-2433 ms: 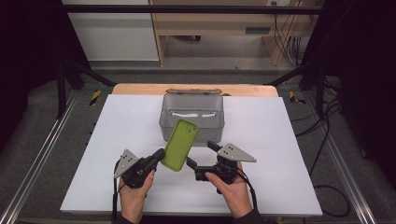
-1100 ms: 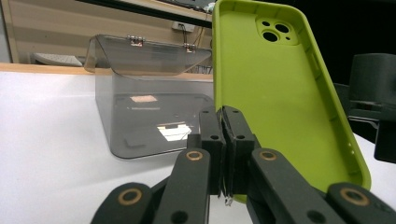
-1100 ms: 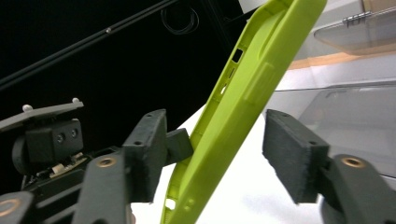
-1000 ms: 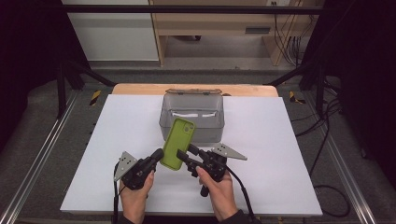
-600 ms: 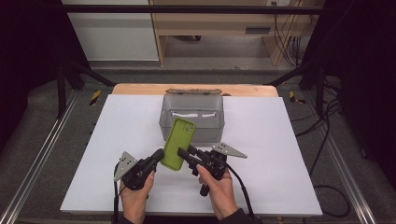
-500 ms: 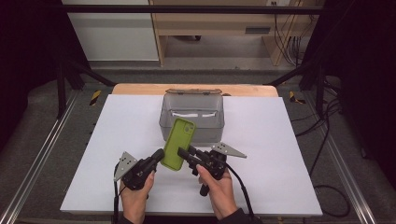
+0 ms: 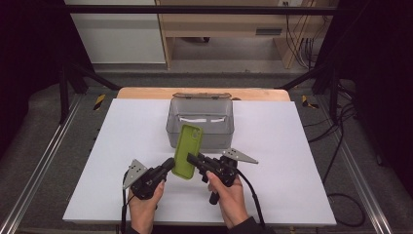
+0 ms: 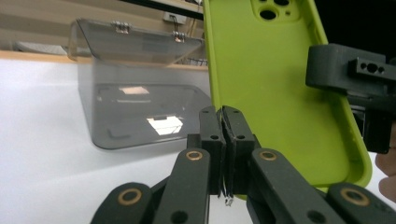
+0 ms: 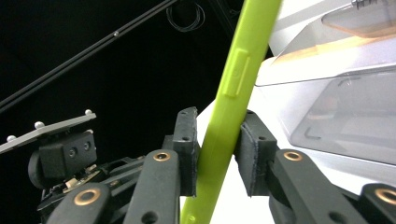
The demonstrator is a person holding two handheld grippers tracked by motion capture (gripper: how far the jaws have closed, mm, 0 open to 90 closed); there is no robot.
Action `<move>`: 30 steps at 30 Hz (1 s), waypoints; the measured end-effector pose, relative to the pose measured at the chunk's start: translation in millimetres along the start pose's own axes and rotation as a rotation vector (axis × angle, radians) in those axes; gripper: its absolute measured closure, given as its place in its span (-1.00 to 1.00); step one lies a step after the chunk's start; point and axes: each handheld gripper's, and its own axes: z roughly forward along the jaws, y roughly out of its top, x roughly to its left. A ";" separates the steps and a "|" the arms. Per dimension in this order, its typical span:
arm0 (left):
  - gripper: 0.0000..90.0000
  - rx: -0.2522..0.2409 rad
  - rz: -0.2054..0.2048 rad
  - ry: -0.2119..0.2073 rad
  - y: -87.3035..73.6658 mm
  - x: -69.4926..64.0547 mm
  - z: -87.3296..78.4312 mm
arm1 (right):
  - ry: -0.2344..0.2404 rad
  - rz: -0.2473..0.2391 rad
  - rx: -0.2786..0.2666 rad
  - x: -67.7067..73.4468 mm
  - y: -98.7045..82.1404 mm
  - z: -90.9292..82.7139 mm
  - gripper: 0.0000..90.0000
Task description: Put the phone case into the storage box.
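Over the near half of the white table (image 7: 302, 161), one smoky grey plastic box (image 7: 200, 127) stands with its hinged lid (image 8: 140, 42) up. One lime-green phone case (image 7: 187, 151) hangs upright just in front of it, between my two grippers. My left gripper (image 8: 223, 122) is pinched tight on the case's lower edge. My right gripper (image 9: 218, 151) has just been closing, and its pads (image 9: 187, 149) now press both faces. Step in hand: handover. Next, I judge, the left lets go and the right carries the case to the box.

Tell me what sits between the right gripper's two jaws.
The green phone case, edge-on in the right gripper view; the right gripper has just been closing its jaws on it.
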 end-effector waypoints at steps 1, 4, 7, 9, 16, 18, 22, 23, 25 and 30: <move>0.96 0.006 -0.002 -0.006 -1.4 -0.7 1.4 | 0.000 0.009 0.001 -0.9 -0.5 -0.9 0.62; 0.96 0.025 0.001 -0.009 -3.9 -3.0 4.5 | -0.005 0.021 0.014 -5.4 -2.5 -5.0 0.66; 0.96 0.036 0.006 -0.012 -5.2 -4.5 6.1 | -0.006 0.031 0.015 -9.3 -5.1 -8.5 0.69; 0.96 0.039 0.010 -0.013 -5.9 -5.2 6.3 | -0.003 0.037 0.017 -11.0 -6.8 -10.5 0.70; 0.95 0.063 0.019 -0.022 -9.2 -9.4 10.1 | -0.009 0.027 0.022 -13.7 -8.6 -16.4 0.71; 0.94 0.067 0.019 -0.026 -9.8 -9.7 11.1 | -0.010 0.025 0.025 -14.2 -8.9 -17.5 0.71; 0.89 0.074 0.033 -0.021 -10.2 -10.7 11.9 | -0.016 0.024 0.029 -14.6 -9.0 -18.2 0.72; 0.83 0.070 0.036 -0.015 -10.2 -11.0 11.8 | -0.019 0.019 0.028 -14.8 -8.7 -18.6 0.72; 0.72 0.066 0.033 -0.012 -9.8 -10.7 11.8 | -0.033 0.019 0.021 -15.8 -7.4 -20.2 0.72; 0.41 0.030 0.042 0.021 -5.8 -8.5 8.4 | -0.063 0.005 0.014 -20.4 -3.2 -28.9 0.72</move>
